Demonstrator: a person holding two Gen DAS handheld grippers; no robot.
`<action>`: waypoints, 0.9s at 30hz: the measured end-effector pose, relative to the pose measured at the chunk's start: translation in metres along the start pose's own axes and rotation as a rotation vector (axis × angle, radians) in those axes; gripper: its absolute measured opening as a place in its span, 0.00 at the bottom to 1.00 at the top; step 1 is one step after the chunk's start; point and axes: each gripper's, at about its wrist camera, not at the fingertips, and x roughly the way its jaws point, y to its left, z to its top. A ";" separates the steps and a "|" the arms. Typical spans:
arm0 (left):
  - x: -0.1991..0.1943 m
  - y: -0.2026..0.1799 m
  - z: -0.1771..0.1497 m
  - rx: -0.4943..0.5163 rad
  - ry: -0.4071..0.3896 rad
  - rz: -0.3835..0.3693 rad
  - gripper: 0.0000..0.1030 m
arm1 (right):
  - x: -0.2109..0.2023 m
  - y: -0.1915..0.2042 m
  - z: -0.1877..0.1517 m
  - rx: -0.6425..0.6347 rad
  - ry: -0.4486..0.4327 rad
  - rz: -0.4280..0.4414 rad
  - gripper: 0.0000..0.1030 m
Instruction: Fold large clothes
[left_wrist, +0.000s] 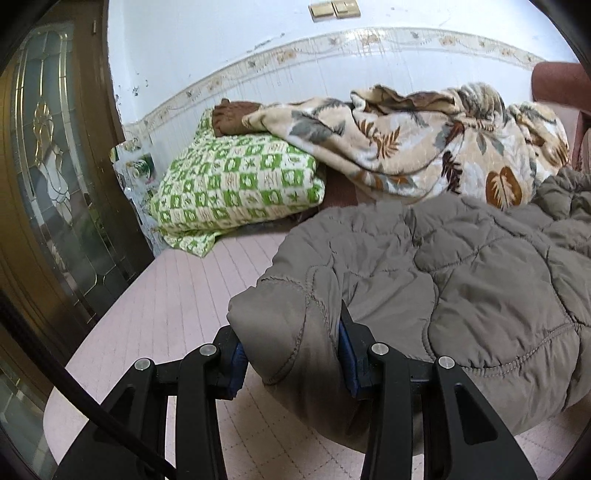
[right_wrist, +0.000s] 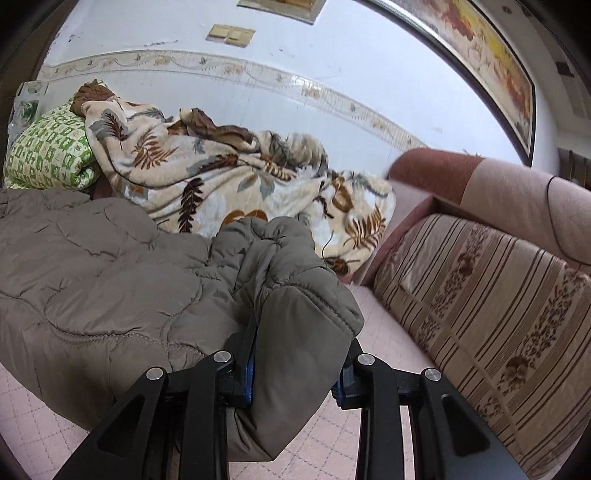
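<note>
Clearly the fold is at its lifting stage: both claws have a bunch of the grey-brown quilted coat and hold one edge of it up off the pink bed cover. The left claw is pinched narrow on a thick padded roll of the coat near its stitched hem, blue pads pressing in from either side. The right claw is likewise closed on a puffy wad of the same coat, which bulges over and hangs below the jaws. Between the two grips the coat sags in a broad quilted sheet, its far part resting on the bed just beside a leaf-patterned blanket; a green-and-white checked pillow lies farther back against the wall.

As I judge it, the next move calls for carrying the held edge forward over the resting part and laying it flat, with both grips kept level and the cloth taut so the bulky padding does not bunch or slide out. A striped sofa cushion stands close on the right and could catch the coat.

No brand, label or readable writing shows on the coat or anything else.
</note>
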 end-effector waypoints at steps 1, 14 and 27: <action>-0.004 0.002 0.002 -0.006 -0.011 0.002 0.39 | -0.002 0.000 0.001 -0.001 -0.005 0.000 0.31; -0.068 0.018 0.009 -0.014 -0.119 -0.029 0.39 | -0.059 -0.026 0.013 0.033 -0.086 0.032 0.31; -0.108 0.023 -0.068 0.049 0.008 -0.048 0.42 | -0.106 -0.040 -0.036 0.038 -0.027 0.066 0.31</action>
